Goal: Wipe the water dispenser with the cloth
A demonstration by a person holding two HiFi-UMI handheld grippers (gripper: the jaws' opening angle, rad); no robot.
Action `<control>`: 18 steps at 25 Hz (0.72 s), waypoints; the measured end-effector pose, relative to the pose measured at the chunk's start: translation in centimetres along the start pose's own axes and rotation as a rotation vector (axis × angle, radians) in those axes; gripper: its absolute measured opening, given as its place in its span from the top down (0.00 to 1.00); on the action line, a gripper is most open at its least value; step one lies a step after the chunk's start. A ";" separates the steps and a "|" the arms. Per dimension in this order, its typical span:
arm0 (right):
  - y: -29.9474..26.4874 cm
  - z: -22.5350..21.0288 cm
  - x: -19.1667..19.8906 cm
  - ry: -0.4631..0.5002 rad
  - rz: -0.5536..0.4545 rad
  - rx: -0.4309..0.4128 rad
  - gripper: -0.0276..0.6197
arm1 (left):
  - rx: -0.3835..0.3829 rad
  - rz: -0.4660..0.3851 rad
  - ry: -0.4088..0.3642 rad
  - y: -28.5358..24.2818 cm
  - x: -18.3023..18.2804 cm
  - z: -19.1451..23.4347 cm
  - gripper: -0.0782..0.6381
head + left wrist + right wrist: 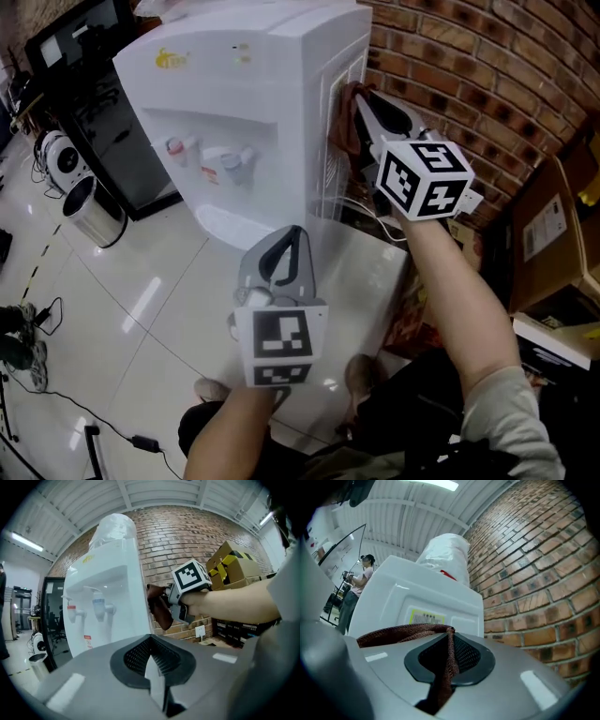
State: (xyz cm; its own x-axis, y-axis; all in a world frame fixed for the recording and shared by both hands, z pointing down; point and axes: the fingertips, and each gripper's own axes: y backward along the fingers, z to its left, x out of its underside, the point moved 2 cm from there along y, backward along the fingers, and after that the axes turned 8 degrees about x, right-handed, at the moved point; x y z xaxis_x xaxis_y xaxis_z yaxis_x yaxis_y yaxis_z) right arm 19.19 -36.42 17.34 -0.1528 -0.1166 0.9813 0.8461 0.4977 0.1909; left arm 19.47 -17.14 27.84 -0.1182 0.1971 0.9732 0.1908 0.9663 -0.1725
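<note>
The right hand-held gripper point(449, 637) is clamped on a brown woven cloth point(401, 632). The cloth drapes over one jaw at the dispenser's point(262, 84) rear side; whether it touches the panel I cannot tell. The left hand-held gripper point(152, 644), jaws together and empty, hangs before the dispenser's front. The dispenser is white, with red and blue taps point(234, 164) and a wrapped bottle point(445, 555) on top. A brick wall point(469, 66) crowds that rear side, and a bin point(94, 211) stands at the opposite side.

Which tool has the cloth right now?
The right tool: its jaws pinch the brown cloth beside the water dispenser. The left tool is shut and empty.
</note>
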 end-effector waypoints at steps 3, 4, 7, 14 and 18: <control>0.3 -0.1 3.8 -0.017 0.055 0.000 0.88 | 0.015 0.029 0.011 -0.5 1.5 -0.7 0.89; 0.4 -0.2 5.0 -0.025 0.072 0.001 0.88 | 0.023 0.038 0.015 -0.6 2.0 -1.0 0.89; 0.9 -0.3 8.4 -0.046 0.124 0.008 0.88 | 0.052 0.071 0.017 -1.1 3.7 -2.1 0.89; 2.3 -0.4 18.1 -0.088 0.292 0.017 0.88 | 0.107 0.157 0.022 -2.0 7.6 -4.3 0.89; 2.9 -0.6 23.6 -0.062 0.422 0.019 0.88 | 0.116 0.209 -0.027 -2.8 10.4 -5.5 0.89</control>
State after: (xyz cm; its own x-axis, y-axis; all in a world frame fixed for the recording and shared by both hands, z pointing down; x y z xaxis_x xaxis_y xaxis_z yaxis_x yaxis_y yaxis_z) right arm 18.39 -38.23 41.02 0.1739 0.1520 0.9730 0.8314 0.5068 -0.2278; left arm 23.05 -18.67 39.29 -0.1143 0.3978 0.9103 0.1011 0.9162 -0.3877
